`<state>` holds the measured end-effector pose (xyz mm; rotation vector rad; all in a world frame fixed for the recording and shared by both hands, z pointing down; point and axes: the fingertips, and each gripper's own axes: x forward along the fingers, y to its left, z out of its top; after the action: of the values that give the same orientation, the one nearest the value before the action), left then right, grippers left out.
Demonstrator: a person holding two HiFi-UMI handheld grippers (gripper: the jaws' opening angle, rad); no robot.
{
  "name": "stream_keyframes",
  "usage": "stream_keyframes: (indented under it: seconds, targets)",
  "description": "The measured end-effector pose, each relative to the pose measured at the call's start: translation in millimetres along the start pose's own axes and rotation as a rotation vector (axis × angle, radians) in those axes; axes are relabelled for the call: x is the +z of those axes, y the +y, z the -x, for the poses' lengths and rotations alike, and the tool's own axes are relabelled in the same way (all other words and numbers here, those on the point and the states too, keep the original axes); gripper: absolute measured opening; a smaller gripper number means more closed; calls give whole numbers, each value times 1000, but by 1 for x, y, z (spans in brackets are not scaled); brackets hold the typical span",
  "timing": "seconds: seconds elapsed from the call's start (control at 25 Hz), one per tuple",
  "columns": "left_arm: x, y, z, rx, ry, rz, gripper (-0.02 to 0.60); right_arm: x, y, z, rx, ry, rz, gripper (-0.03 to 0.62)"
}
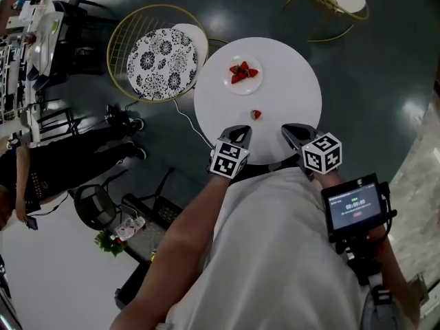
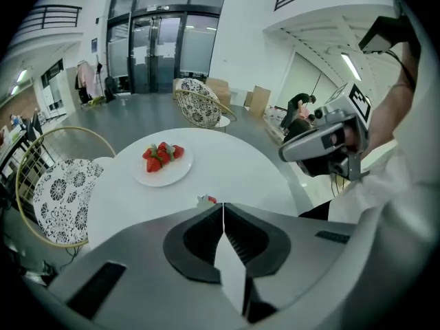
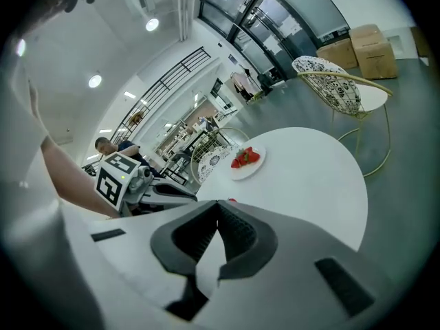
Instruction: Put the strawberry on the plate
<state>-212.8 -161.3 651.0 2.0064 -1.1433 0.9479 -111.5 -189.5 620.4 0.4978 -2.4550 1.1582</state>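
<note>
Hovering over the near edge of a round white table point(image 1: 295, 88), the person's two grippers point down and away toward its far side. The left gripper point(image 1: 237, 130) is clenched: in its own view the two jaws meet along a thin line with nothing between them. The right gripper point(image 1: 292, 130), just beside it, also has its jaws brought together at the tips and carries nothing.

A single strawberry point(image 1: 256, 114) lies on the bare tabletop, just beyond the two gripper tips and roughly between them, touching neither. In the left gripper view only its red top and a pale leafy bit peep over the closed jaws. Farther across the table sits a small white plate point(image 1: 253, 85), apart from the lone strawberry. On it is a little heap of strawberries point(image 1: 243, 71), too small to count surely, perhaps three or four.

A wire chair point(image 1: 120, 40) with a black-and-white patterned cushion point(image 1: 161, 64) stands against the table's far left edge. A small screen point(image 1: 355, 207) is fixed to the rig near the person's right hand. At the left of the head view a person in dark clothes point(image 1: 62, 163) stands on the grey floor point(image 1: 385, 67).
</note>
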Motion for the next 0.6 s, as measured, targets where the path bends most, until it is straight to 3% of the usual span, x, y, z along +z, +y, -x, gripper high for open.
stream_keyframes:
  seconds: [0.2, 0.6]
  targets:
    - [-1, 1, -20, -58, 55, -69, 9, -1, -8, 7, -44, -39, -58, 8]
    - [5, 12, -52, -90, 137, -223, 11, -9, -12, 6, -72, -51, -106, 8]
